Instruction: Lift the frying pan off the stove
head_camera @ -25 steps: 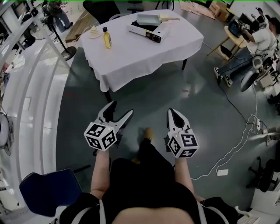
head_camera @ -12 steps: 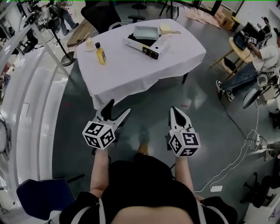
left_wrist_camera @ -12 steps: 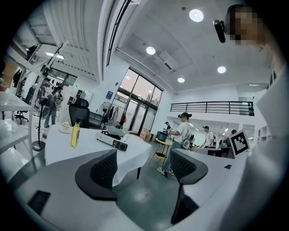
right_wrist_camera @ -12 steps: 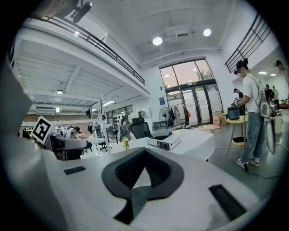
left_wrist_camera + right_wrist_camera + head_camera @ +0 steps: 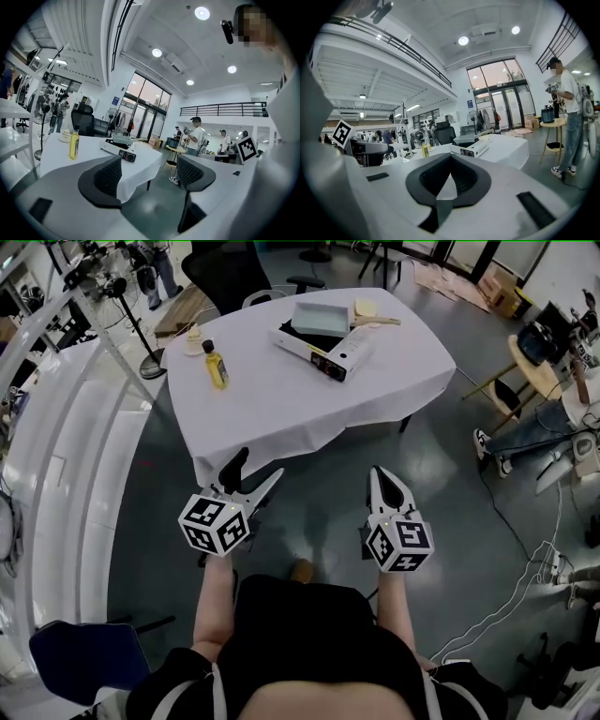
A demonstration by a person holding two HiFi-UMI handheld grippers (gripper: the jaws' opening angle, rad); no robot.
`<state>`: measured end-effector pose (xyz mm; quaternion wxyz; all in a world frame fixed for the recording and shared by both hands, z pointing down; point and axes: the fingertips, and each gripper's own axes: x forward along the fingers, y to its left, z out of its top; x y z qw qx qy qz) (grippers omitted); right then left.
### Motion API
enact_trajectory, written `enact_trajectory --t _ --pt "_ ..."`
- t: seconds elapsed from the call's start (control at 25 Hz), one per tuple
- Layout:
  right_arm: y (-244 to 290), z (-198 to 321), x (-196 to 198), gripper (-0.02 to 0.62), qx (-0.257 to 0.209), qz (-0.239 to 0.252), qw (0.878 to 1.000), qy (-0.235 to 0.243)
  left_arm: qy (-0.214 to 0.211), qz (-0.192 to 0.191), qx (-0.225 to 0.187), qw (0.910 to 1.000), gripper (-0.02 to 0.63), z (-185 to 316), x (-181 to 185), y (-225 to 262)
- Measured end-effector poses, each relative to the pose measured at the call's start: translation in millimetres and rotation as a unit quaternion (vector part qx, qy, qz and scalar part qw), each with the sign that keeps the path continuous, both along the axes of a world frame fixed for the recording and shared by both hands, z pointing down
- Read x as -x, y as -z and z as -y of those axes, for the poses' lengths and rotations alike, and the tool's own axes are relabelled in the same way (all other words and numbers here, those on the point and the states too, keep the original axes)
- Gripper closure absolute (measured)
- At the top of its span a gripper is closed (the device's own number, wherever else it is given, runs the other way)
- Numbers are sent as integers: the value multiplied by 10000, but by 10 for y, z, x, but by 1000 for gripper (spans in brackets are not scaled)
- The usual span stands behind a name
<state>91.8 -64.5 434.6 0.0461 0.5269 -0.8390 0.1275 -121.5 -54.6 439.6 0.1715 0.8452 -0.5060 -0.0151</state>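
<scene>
The frying pan (image 5: 319, 318) sits on the stove (image 5: 330, 349) across the table (image 5: 281, 404), well apart from my grippers. My left gripper (image 5: 258, 468) has its jaws spread, and the right gripper (image 5: 380, 476) is pinched together on nothing. I expect the pan to be stiff and fairly light, best taken by what looks like its pale handle (image 5: 367, 311).

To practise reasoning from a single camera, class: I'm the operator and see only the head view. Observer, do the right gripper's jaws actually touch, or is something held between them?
Observer: In the right gripper view, the right gripper has its tips touching and nothing held.
Operator: What does the left one point at?
Observer: The left gripper is open and empty. The hanging corner of the tablecloth shows in its gap, while the frying pan appears above the left-hand pad, not in the gap.
</scene>
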Motion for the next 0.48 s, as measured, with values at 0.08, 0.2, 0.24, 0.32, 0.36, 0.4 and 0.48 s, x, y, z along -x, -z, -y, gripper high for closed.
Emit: enact_trajectory --t 0.08,0.2,0.24,0.32,0.36,0.4,0.48 --pt "-31 48 -18 592 10 15 10000 26 3 8 11 10000 229 35 -40 -24" --pt "-79 59 -36 592 49 44 10000 42 20 21 68 10000 229 20 -72 -79" --pt "-92 47 -36 592 70 56 9999 48 30 19 93 10000 229 4 -74 -93" --pt "-116 0 -29 592 121 71 9999 64 27 17 149 9999 229 -39 -80 -117" --pt "-135 -25 -24 592 154 70 9998 70 14 20 183 9998 229 -55 -85 -137" --pt "-161 -39 -15 592 187 66 9998 73 -6 23 218 9998 229 -58 -89 -163" --pt "-228 -28 5 592 253 56 9996 70 -59 22 276 9996 229 -21 -102 -227"
